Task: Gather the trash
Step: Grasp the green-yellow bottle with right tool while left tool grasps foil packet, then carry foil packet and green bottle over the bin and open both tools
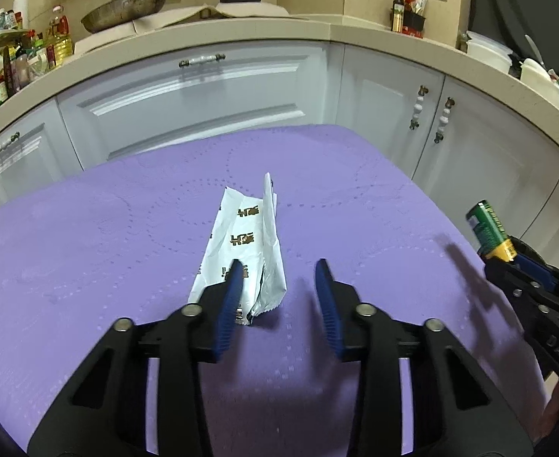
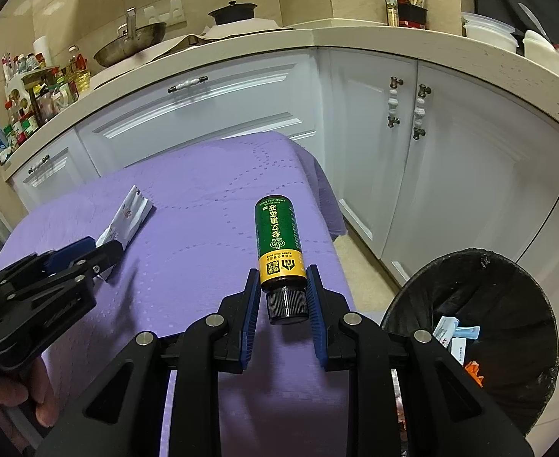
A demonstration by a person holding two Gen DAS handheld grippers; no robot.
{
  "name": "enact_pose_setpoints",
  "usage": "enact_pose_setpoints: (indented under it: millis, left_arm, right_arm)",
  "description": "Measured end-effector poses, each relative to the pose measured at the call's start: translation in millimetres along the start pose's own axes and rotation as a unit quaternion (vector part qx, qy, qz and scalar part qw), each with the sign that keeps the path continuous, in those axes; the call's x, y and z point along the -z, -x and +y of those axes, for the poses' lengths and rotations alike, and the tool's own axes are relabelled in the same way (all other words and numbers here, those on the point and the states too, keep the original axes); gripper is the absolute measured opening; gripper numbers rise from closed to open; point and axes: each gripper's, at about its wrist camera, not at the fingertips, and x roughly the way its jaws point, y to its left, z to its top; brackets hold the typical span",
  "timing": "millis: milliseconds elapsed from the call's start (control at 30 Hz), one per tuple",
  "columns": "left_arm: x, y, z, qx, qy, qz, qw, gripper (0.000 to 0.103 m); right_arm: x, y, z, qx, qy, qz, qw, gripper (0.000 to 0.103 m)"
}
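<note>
Near end of the white wrapper (image 1: 241, 251) is covered by a pad of the left tongs (image 1: 279, 297); its printed characters are too small to read. Bin (image 2: 508, 266) cut off by the frame edge, contents only partly visible, and the bottle (image 2: 278, 240) label text is illegible.

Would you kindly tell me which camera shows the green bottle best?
The right wrist view: the green bottle sits centred, whole, label and black cap visible, gripped by the right gripper. The left wrist view catches it only at the right edge, small and partly hidden.
</note>
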Motion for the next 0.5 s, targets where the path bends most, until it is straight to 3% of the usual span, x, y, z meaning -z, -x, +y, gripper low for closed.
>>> enact_pose_setpoints:
  millis: [33,133,500]
  left_arm:
    - [0.3,-2.2,0.2,0.001,-0.001,0.003,1.0,0.018]
    - [3.3,-5.7,-0.4,0.002,-0.005,0.008,1.0,0.007]
    - [7.5,16.7,-6.8,0.005,-0.013,-0.015,0.9998,0.002]
  right_arm:
    - [0.3,-0.1,-1.1,0.0,-0.001,0.0,1.0,0.025]
    - [1.2,-0.2,-3.2,0.001,-0.004,0.0,1.0,0.025]
    - [4.0,10.5,-8.9,0.006,-0.009,-0.009,1.0,0.025]
